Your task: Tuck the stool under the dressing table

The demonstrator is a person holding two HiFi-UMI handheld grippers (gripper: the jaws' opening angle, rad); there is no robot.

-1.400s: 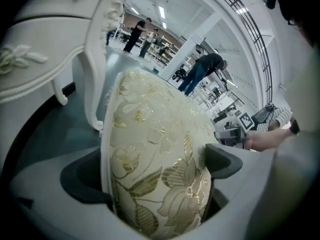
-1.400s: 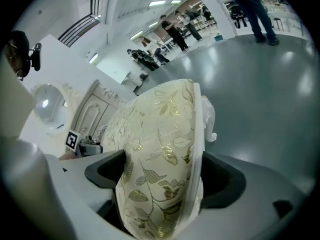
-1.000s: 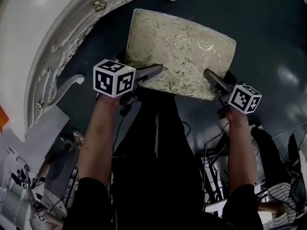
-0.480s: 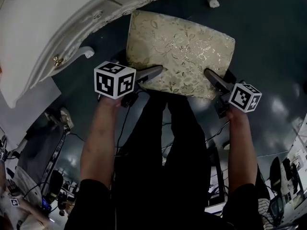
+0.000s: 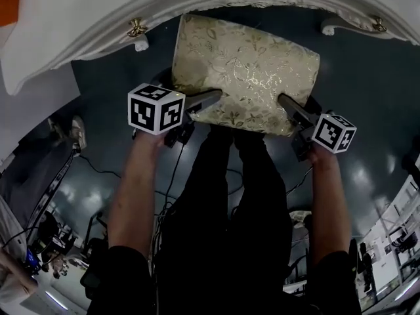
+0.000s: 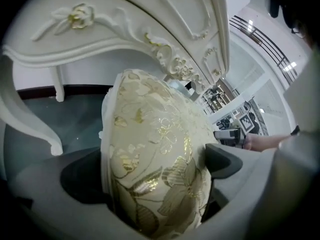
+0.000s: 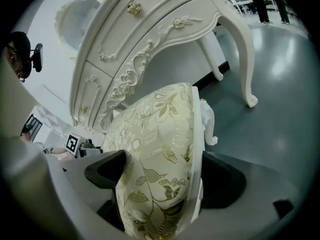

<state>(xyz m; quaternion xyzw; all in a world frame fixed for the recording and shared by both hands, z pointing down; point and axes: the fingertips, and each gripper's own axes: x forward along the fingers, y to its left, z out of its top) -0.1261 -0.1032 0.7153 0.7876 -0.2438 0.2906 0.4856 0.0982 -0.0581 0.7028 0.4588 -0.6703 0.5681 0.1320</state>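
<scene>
Gold-flowered brocade is covering the cushioned stool (image 5: 246, 64), with the left tongs (image 5: 213, 98) and right tongs (image 5: 285, 102) each clamping its near edge, by the carved white dressing table (image 5: 98, 12).

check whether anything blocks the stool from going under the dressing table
Nothing visible does. The stool, clamped by the left gripper and right gripper, faces the open kneehole of the dressing table. Its front legs stand off to either side, and the floor between looks bare.
</scene>
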